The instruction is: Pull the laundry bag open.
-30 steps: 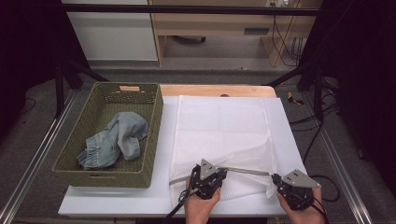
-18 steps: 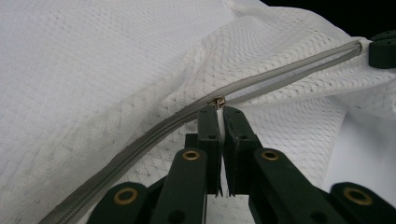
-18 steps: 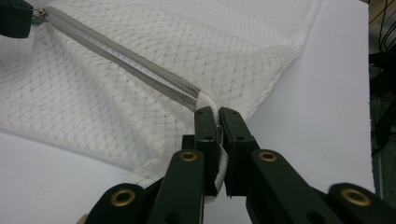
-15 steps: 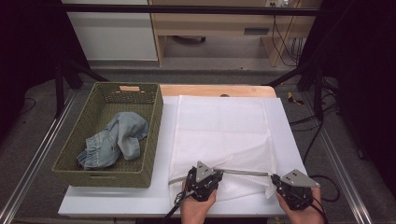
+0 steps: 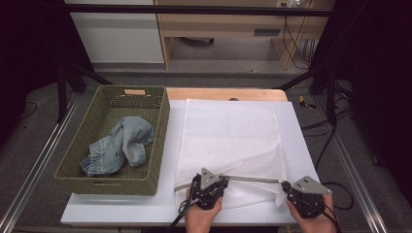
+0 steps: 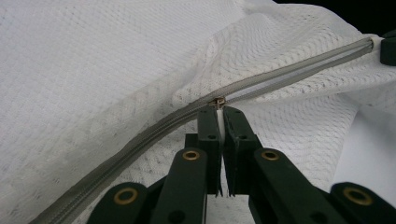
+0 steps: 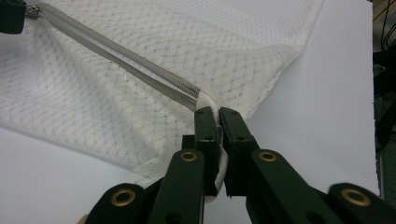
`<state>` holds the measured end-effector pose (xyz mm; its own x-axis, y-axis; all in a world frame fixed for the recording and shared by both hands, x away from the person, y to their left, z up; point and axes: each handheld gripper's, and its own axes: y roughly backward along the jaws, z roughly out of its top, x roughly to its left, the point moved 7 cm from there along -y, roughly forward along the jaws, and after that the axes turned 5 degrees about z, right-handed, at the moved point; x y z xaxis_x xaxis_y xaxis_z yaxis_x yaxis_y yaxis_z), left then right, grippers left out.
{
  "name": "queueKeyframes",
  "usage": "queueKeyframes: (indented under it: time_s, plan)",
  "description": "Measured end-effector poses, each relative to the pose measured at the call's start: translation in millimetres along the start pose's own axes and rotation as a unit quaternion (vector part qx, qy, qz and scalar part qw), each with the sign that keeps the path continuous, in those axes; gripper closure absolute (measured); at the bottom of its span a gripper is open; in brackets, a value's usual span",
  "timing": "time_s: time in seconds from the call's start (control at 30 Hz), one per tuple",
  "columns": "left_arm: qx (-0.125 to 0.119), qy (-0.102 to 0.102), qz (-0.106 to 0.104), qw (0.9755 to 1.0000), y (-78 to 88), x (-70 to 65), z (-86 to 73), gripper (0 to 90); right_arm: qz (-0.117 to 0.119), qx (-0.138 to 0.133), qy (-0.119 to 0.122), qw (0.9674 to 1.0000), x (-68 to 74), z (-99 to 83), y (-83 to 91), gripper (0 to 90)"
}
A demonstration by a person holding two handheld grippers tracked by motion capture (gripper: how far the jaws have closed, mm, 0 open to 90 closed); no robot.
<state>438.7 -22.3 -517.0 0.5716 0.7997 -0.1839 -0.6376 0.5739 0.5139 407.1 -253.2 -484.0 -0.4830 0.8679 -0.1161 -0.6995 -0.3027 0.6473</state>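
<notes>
A white counter [image 5: 301, 145] carries a green woven basket [image 5: 160, 141] along its left edge, holding crumpled denim [image 5: 119, 148], and a white mesh laundry bag [image 5: 231, 136] spread from the centre toward the near edge. The left tool [image 5: 210, 187] is clamped on the zipper pull [image 6: 218, 102] of the bag's grey zipper [image 6: 154, 128]. The right tool [image 5: 287, 187], near the near right corner, is clamped on the fabric end of that zipper [image 7: 208, 100], which runs taut between the two.
</notes>
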Motion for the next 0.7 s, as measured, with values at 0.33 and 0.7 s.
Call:
queueKeyframes:
  time_s: [0.33,0.7]
  plan:
    - [-0.002,0.004,0.009,0.9999,4.9,8.7,-2.4,86.4,-0.004,0.003,0.0,1.0,-2.0,-1.0,0.2,86.6]
    - [-0.005,0.013,0.02,0.9997,12.6,18.5,-3.9,86.4,-0.002,0.001,-0.001,1.0,-2.9,-1.7,0.5,86.7]
